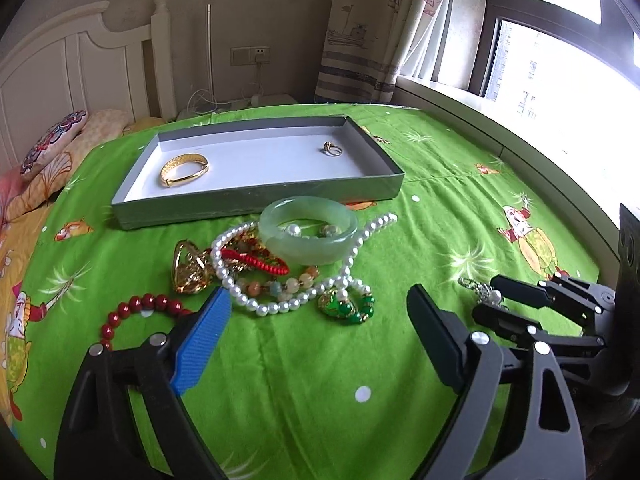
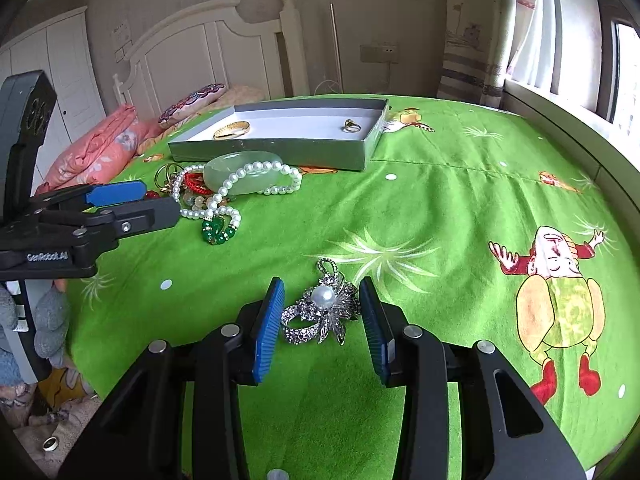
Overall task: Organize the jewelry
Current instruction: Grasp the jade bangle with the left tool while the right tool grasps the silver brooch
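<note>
A grey tray [image 1: 256, 196] [image 2: 280, 152] on the green bedspread holds a gold bangle [image 1: 185, 170] [image 2: 232, 130] and a ring [image 1: 332, 149] [image 2: 351, 125]. In front of it lies a heap: a jade bangle [image 1: 308, 230] [image 2: 224, 168], a pearl necklace [image 1: 280, 304] [image 2: 260, 176], a red bead bracelet [image 1: 140, 308], a green bead piece [image 1: 348, 306] [image 2: 218, 230]. My left gripper [image 1: 320, 320] [image 2: 156, 200] is open and empty just before the heap. My right gripper [image 2: 322, 312] [image 1: 490, 304] is open, its fingers on either side of a silver pearl brooch [image 2: 320, 312], which lies on the bedspread.
A white headboard [image 2: 208, 48] and pillows [image 2: 120, 140] stand at the bed's far left. A window ledge [image 1: 520, 128] runs along the right. A small ring [image 2: 50, 444] lies on the floor beside the bed.
</note>
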`<state>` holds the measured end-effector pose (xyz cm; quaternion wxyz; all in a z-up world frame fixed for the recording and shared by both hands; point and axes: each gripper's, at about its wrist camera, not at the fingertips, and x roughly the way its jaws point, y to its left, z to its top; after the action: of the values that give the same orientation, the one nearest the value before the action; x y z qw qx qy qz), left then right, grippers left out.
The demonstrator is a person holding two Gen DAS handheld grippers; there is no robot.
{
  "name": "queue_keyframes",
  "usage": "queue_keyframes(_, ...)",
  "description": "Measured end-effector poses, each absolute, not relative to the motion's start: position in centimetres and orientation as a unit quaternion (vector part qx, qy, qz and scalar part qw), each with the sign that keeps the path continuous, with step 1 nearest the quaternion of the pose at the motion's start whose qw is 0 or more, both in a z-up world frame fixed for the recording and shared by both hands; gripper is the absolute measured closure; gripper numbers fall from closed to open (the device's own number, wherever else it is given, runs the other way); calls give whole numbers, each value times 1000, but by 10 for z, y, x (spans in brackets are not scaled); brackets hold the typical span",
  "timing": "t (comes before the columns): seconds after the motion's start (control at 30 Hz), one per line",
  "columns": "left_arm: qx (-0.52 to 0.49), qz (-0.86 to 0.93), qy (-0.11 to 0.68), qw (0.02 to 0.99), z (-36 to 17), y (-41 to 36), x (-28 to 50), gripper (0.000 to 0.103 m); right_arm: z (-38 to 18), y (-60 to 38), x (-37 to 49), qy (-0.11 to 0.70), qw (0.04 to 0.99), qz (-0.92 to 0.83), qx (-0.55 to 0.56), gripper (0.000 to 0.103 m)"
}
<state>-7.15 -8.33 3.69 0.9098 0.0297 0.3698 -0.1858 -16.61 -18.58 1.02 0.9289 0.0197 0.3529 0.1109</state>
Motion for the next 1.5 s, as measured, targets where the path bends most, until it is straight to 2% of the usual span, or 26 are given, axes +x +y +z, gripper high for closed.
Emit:
queue_keyframes(0.1, -8, -195, 382, 903, 45, -78, -48, 22, 13, -190, -169, 345, 931, 114, 29, 65)
queue_keyframes(0.17, -48, -200, 400, 893, 46, -69, -28, 35, 14, -192, -170, 341, 932, 119, 35, 65)
queue_keyframes(0.23, -66, -194, 424, 882, 45, -63, -6, 54, 15, -193, -172, 337, 933, 122, 39, 65)
queue_keyframes(0.33, -31, -174, 463, 869, 41, -68, 24, 72, 16, -195, -173, 335, 933, 124, 43, 65)
queue_keyframes(0.6, 85, -170, 523, 831, 26, -99, 70, 80, 15, -204, -174, 334, 933, 120, 58, 65)
queue_keyframes(0.8, 127, -189, 516, 826, 17, -108, 76, 81, 15, -207, -175, 332, 934, 119, 62, 65)
queue_keyframes(0.93, 129, -198, 497, 835, 15, -108, 66, 89, 16, -205, -175, 331, 934, 120, 58, 65)
queue_keyframes(1.5, 40, -208, 396, 893, 58, -65, -3, 90, 23, -201, -180, 314, 941, 118, 50, 65)
